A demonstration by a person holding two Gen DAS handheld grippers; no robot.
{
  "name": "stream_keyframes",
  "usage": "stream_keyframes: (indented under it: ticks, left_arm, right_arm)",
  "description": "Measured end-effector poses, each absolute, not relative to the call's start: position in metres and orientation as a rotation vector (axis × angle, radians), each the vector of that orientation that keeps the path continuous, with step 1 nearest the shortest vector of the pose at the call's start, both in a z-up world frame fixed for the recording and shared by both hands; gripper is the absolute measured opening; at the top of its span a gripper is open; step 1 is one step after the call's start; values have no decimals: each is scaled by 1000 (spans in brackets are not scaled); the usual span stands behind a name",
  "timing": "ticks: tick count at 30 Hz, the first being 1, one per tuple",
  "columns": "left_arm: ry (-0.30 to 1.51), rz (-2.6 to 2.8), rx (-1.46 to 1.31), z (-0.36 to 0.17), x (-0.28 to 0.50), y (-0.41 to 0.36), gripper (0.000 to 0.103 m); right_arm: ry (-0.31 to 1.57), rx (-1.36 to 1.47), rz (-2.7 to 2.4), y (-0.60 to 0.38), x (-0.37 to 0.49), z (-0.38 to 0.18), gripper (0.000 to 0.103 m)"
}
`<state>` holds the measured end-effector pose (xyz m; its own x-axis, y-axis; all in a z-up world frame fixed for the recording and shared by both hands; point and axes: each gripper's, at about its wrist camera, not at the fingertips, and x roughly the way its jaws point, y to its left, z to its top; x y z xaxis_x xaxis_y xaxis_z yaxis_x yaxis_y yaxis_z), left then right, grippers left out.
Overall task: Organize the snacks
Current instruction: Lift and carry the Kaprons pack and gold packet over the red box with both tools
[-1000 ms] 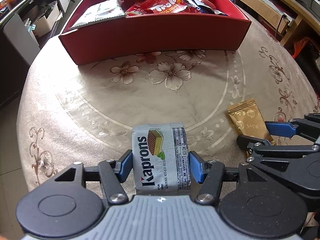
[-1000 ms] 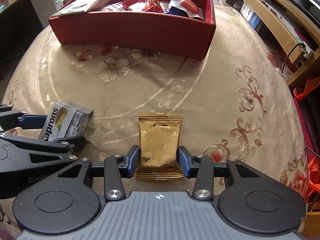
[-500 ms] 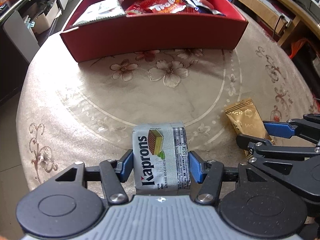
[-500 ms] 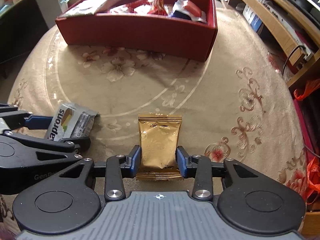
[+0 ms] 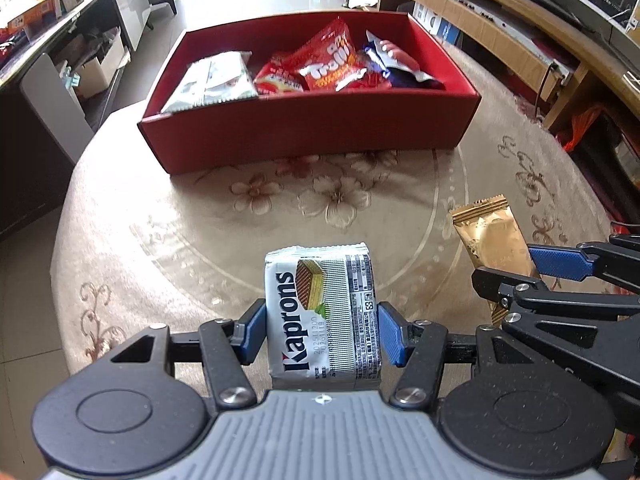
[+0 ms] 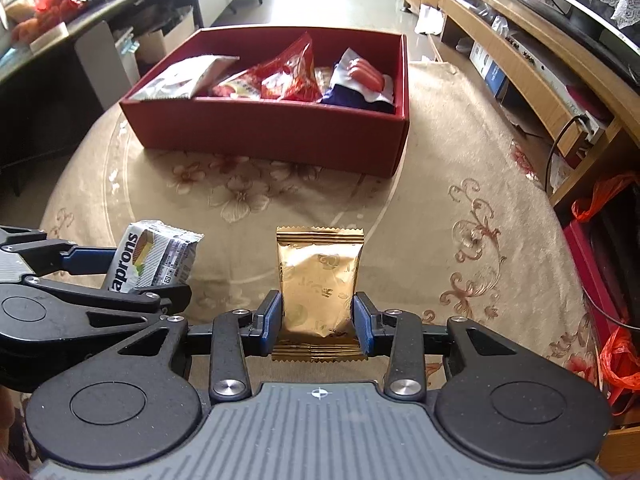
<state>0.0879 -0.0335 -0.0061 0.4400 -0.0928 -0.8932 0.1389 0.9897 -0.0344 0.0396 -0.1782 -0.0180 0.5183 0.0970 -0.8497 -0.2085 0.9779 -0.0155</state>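
Left wrist view: your left gripper (image 5: 322, 330) pinches the silver Kaprons wafer pack (image 5: 322, 314) by its sides, above the floral surface (image 5: 180, 232). Right wrist view: your right gripper (image 6: 318, 316) clamps the gold packet (image 6: 318, 280) the same way. Red box (image 5: 308, 132), holding several snack bags, stands beyond both packs on the surface

- Round tabletop (image 5: 168, 240) under a beige cloth with floral and scroll print.
- Glossy pale tile floor (image 6: 344, 0), daylight reflecting at the far end.
- Long wooden shelf unit (image 6: 520, 56) along the right wall, with boxes and cables.
- Dark counter (image 5: 52, 20) on the left, white cabinet (image 5: 132, 8) beyond.
- Orange plastic bag (image 6: 616, 360) on the floor at right.
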Motion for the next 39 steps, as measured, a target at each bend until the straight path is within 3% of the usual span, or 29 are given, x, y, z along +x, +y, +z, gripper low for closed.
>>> stream_keyframes:
  ticks: [39]
  left_arm:
    - [975, -81, 18, 35, 125, -19, 53]
  right_arm:
    - [869, -117, 192, -165, 73, 23, 46]
